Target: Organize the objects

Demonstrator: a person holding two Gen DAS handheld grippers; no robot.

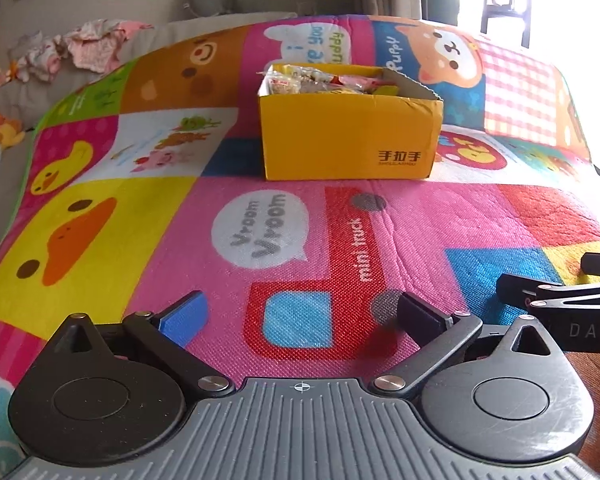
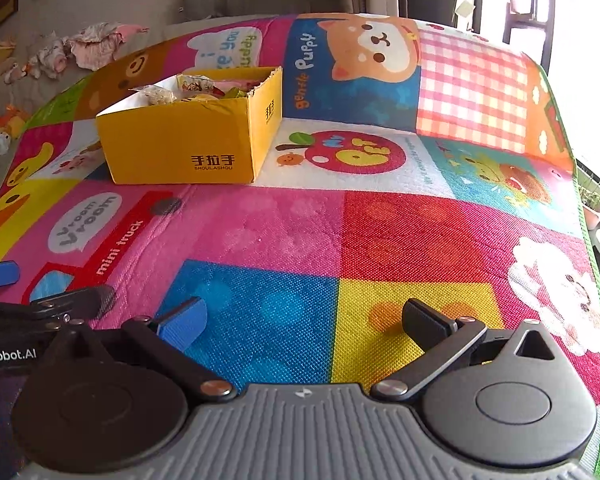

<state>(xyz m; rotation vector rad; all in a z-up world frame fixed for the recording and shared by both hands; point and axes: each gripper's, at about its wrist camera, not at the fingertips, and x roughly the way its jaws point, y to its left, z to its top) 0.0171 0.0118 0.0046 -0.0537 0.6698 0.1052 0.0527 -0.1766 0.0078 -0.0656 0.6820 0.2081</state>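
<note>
On the cartoon play mat, toward its far side, stands a yellow cardboard box heaped with wrapped snack packets. From the left wrist view the left claw is spread wide and empty, with crumpled baby clothes lying beyond the mat. Only the right wrist view shows a potted plant past the mat's right edge; the right claw gapes open, empty.
</note>
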